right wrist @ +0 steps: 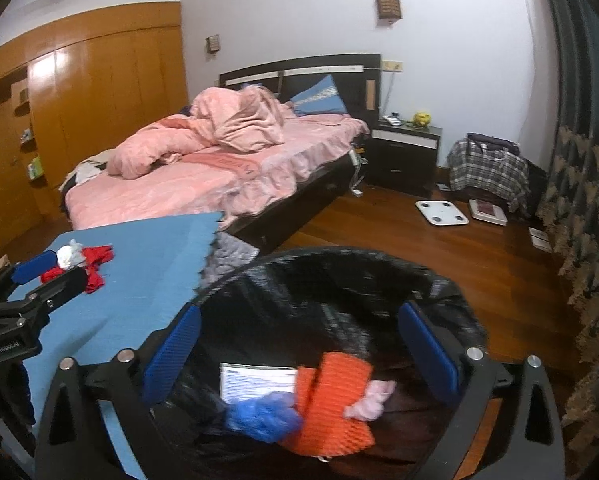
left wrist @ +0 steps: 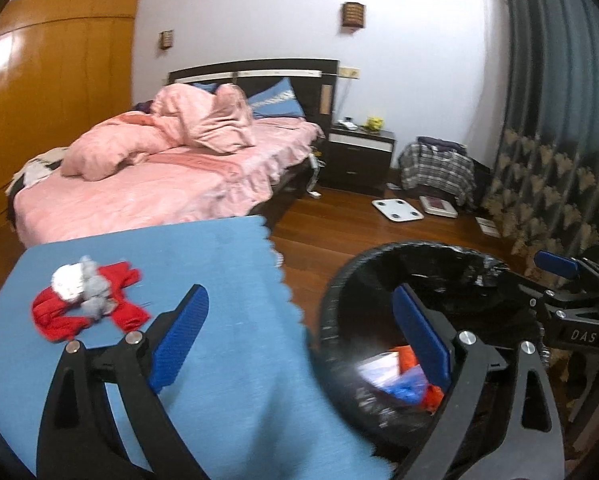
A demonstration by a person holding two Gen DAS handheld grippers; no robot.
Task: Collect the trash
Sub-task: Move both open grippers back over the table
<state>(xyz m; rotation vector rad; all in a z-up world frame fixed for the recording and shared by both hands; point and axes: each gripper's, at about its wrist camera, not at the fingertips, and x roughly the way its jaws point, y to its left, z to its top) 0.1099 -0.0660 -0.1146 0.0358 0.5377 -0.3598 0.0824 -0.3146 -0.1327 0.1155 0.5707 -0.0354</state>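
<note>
Trash, a red-and-white crumpled wad, lies on the blue bench at about 10 o'clock from the left gripper, near its left finger and ahead of it. Its long axis runs roughly 8 to 2 o'clock. Both grippers are spread wide and hold nothing. The right gripper hangs over the bin, well apart from the wad, so I judge the left the nearer for the pickup.
</note>
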